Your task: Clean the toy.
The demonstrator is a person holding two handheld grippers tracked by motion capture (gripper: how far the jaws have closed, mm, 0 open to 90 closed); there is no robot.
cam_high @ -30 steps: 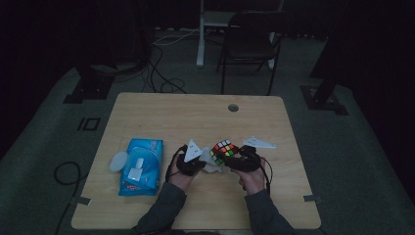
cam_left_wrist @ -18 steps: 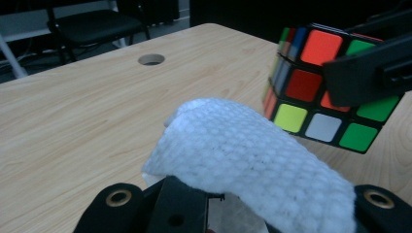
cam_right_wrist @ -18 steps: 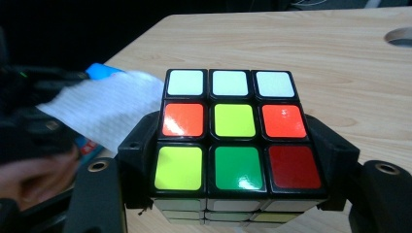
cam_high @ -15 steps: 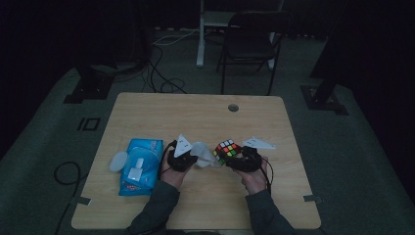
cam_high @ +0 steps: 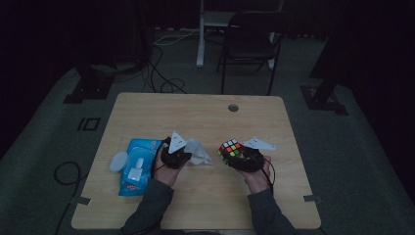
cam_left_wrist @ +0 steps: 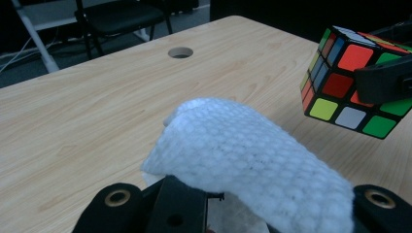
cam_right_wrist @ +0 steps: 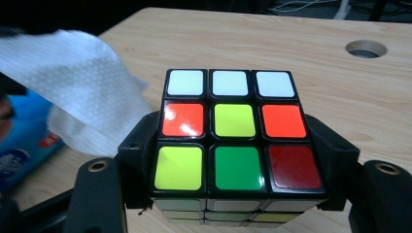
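A scrambled puzzle cube [cam_high: 231, 148] [cam_right_wrist: 233, 141] [cam_left_wrist: 352, 80] is held above the table, with my right gripper [cam_high: 240, 157] [cam_right_wrist: 235, 160] shut on its two sides. My left gripper [cam_high: 183, 152] [cam_left_wrist: 243, 213] is shut on a white textured wipe [cam_high: 198, 152] [cam_left_wrist: 248, 162] [cam_right_wrist: 82, 92], which drapes forward over its jaws. The wipe hangs a short way left of the cube, apart from it.
A blue wipes packet [cam_high: 137, 164] [cam_right_wrist: 22, 141] with a white flip lid lies on the wooden table [cam_high: 195, 117] at the left. A cable hole [cam_high: 233, 107] [cam_left_wrist: 180, 52] [cam_right_wrist: 366, 48] sits near the far edge. A black chair [cam_high: 249, 44] stands beyond the table.
The left gripper with the wipe has drawn away leftward from the cube, opening a gap between them. The right gripper keeps the cube in about the same place.
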